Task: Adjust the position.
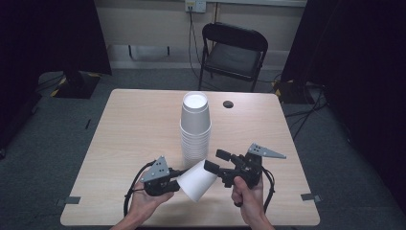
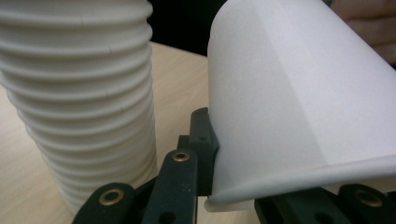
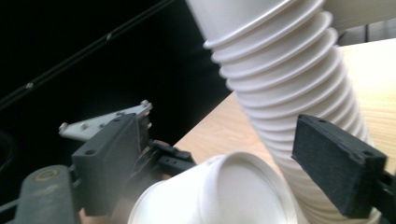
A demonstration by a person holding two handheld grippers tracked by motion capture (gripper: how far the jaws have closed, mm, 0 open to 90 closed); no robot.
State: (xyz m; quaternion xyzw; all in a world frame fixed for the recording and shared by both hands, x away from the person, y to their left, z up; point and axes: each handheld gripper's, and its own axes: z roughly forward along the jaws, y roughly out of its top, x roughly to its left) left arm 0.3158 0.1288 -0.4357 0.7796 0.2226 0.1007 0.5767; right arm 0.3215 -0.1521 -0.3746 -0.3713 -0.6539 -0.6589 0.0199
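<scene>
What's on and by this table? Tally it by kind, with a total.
Cup stack: 1 (its cups are not counted singly)
Loose cup: 1
Grippers: 2, the left gripper and the right gripper
Table: 1
Chair: 1
Total: 6

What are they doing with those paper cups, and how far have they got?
Apparently done: one single cup is off the tall stack and lies tilted between the grippers. In hand: the left gripper pinches its rim, while the right gripper stands open near its base. Left: the stack of upside-down cups on the table.
</scene>
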